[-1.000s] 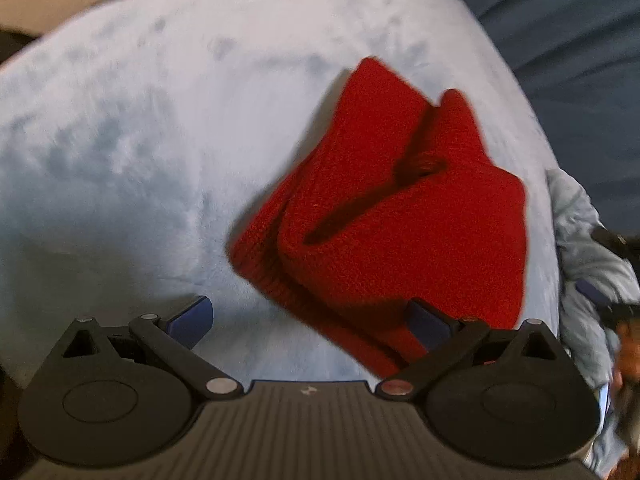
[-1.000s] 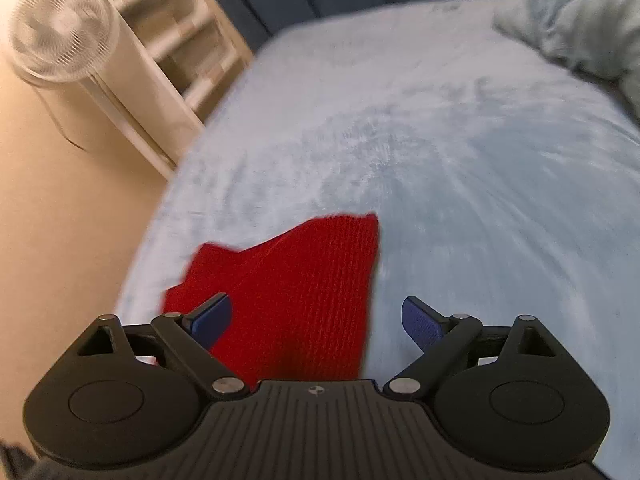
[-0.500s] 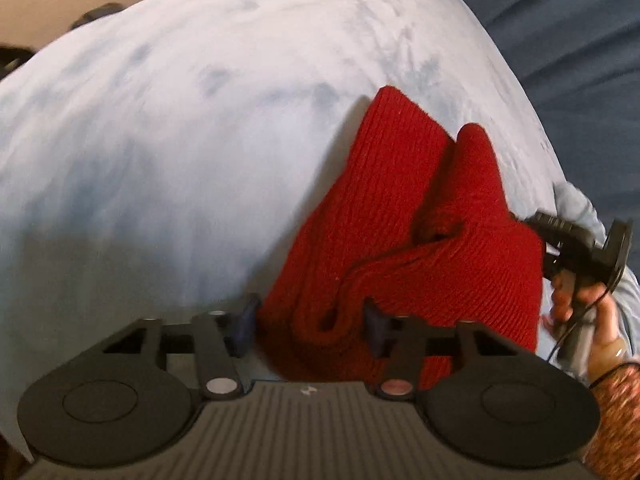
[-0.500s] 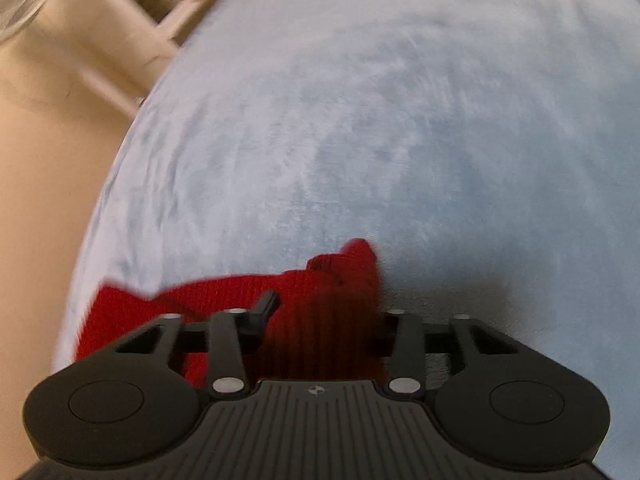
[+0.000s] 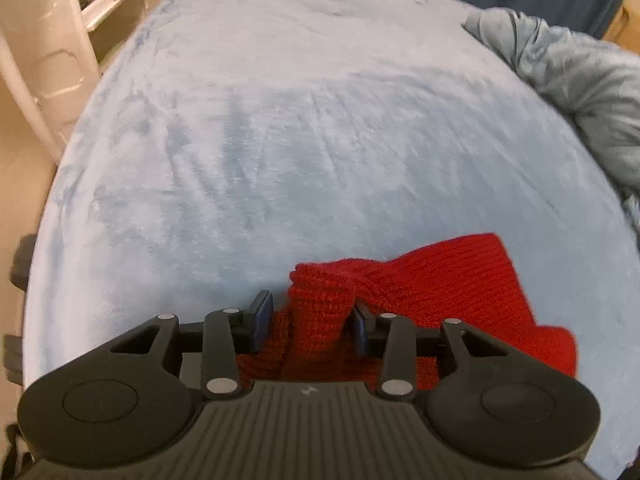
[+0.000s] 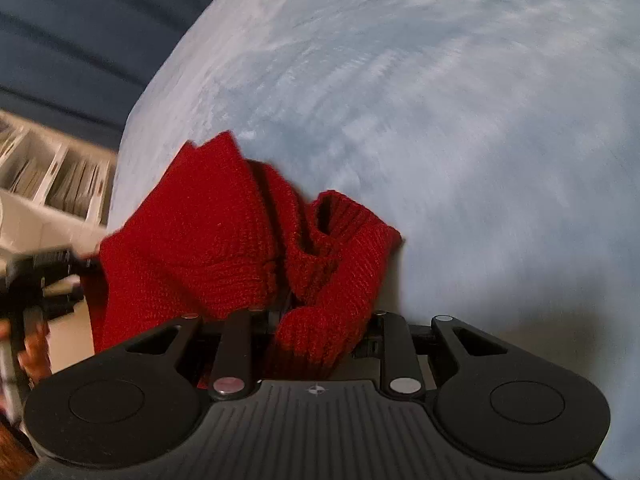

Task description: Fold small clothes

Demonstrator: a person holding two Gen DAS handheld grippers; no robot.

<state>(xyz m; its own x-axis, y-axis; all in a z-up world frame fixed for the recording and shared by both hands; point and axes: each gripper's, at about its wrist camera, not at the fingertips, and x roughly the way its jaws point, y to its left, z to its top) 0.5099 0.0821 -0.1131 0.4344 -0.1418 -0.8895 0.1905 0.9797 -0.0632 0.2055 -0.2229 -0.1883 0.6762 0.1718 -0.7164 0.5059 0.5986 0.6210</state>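
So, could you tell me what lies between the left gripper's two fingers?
A bunched fold of the red knit sits between the left gripper fingers, seen in the left wrist view.

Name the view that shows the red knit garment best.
The right wrist view: the red knit garment fills its middle, folds and edges plain. The left wrist view shows only a bunched part low in frame, behind the tool.

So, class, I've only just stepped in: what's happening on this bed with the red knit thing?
A person is working a handheld gripper in each hand to fold a small red knit garment on a pale blue blanket. The left gripper and the right gripper have both just been closing and now each pinches a bunched part of the knit. The garment is crumpled, not yet folded flat. A grey bundle of cloth lies at the bed's far side.
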